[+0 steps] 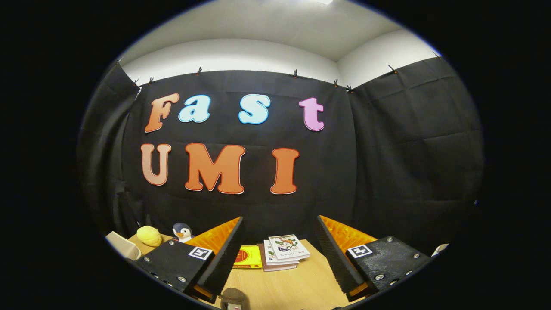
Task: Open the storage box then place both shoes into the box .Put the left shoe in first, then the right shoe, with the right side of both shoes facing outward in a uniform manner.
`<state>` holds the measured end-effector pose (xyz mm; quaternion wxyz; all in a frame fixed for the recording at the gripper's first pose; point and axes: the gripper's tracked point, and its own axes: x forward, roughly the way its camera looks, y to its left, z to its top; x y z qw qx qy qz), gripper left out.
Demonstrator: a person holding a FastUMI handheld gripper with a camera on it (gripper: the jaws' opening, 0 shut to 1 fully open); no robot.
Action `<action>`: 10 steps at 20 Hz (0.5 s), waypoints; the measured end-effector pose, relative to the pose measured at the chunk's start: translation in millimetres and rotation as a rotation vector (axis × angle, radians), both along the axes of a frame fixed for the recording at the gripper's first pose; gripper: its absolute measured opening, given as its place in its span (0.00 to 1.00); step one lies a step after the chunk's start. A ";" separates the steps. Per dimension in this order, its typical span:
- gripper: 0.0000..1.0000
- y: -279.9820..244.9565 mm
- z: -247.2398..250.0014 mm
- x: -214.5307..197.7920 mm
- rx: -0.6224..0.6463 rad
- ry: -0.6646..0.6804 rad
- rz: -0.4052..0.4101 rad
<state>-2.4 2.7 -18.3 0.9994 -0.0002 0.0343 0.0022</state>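
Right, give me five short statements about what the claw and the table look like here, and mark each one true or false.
1. The claw is open, with nothing between its fingers. True.
2. A stack of books lies on the wooden table, beyond the fingers. True.
3. The claw is shut on a shoe. False: the fingers stand wide apart and press on nothing.
4. A penguin plush toy stands beside a yellow plush toy at the back of the table. True.
5. The yellow booklet lies on top of the book stack. False: it lies flat on the table beside the stack.
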 end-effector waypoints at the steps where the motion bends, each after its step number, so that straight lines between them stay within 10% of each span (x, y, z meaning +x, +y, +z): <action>1: 0.98 6.0 -5.1 -0.2 0.001 0.015 0.021; 10: 0.98 116.3 -69.0 -25.8 0.085 0.236 0.346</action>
